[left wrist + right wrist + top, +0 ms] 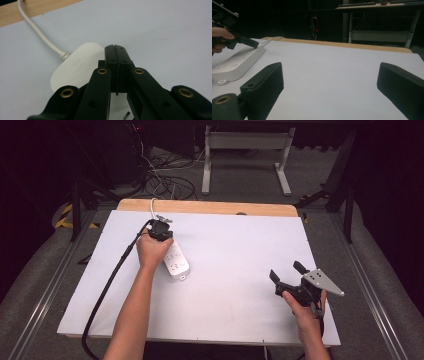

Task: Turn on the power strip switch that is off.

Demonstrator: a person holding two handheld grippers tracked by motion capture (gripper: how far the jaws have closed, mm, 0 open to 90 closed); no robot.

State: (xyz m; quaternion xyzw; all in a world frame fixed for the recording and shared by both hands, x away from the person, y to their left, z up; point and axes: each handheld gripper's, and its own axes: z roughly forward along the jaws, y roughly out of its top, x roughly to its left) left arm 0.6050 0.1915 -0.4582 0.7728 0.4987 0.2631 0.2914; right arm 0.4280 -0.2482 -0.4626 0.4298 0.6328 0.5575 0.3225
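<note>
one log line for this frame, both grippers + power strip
left gripper: shut, empty, over power strip cord end | right gripper: open, empty, apart | white table

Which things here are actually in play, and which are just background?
In play: white power strip and its cord; left gripper, shut, over the strip's cord end; right gripper, open, held apart.

Background: far desk frame, floor cables.

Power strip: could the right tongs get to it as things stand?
Probably yes: bare white table lies between the open right tongs and the power strip, though the left tongs sit shut at its corded end.
</note>
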